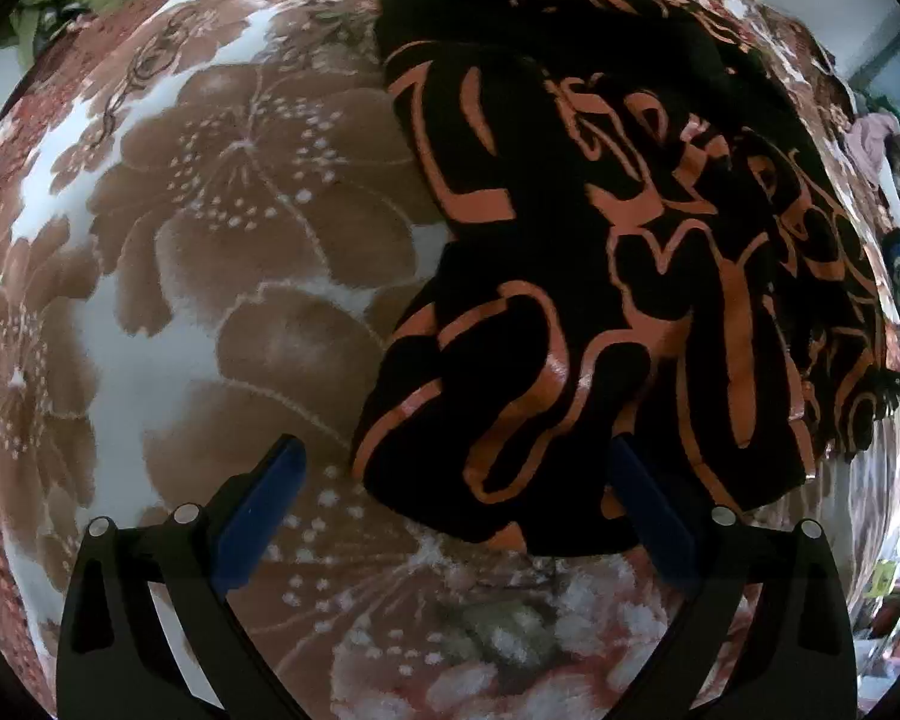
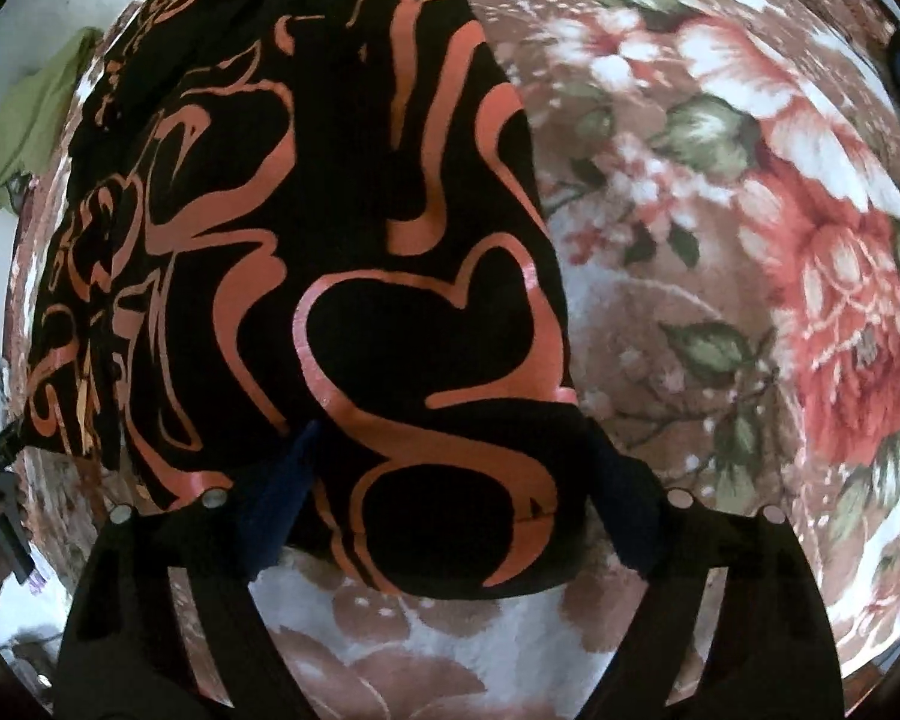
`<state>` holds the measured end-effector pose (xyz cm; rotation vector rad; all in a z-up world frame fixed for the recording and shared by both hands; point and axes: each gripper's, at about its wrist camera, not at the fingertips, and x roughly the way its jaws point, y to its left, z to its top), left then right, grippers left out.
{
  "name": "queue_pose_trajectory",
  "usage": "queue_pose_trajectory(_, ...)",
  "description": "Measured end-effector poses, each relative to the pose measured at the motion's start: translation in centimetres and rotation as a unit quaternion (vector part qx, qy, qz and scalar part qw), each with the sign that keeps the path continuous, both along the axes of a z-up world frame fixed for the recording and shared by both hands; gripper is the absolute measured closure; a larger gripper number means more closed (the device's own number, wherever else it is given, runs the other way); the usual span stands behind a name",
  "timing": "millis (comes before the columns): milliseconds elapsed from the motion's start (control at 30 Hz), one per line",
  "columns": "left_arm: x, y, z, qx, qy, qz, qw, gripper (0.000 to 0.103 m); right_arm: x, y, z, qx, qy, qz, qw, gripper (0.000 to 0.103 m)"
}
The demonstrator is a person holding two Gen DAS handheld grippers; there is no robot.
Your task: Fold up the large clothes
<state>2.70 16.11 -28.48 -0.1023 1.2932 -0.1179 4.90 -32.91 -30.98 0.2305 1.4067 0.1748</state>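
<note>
Spread left gripper [image 1: 456, 480] and right gripper [image 2: 450, 480]: we are straddling the black-orange garment's [image 1: 600, 300] six-o'clock hem; we should be pinching both corners evenly.

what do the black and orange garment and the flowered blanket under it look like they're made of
Black and orange garment: looks like thin, soft woven or knit cloth; it drapes in loose folds, and the orange print catches a slight sheen. Flowered blanket: seems a plush fleece or mink-type pile; its surface is fuzzy and matte with soft, blurred pattern edges.
</note>
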Motion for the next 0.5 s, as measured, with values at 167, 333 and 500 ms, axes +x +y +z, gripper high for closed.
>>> queue_pose_trajectory(167, 0.9, -0.8, 0.1, -0.032, -0.011, -0.019, 0.9993, 0.016, -0.2, 1.7, 0.5, -0.001, -0.009, 0.024, 1.0, 0.043)
queue_pose_trajectory(333, 1.6, -0.4, -0.7, -0.05, -0.004, -0.012, 0.9987, 0.026, 0.0, 3.6, 0.9, 0.016, -0.012, 0.041, 0.999, 0.068)
queue_pose_trajectory(500, 1.6, 0.7, -0.6, -0.067, 0.002, 0.0, 0.9978, 0.063, 0.5, 4.2, 1.1, 0.041, -0.014, 0.043, 0.998, 0.085)
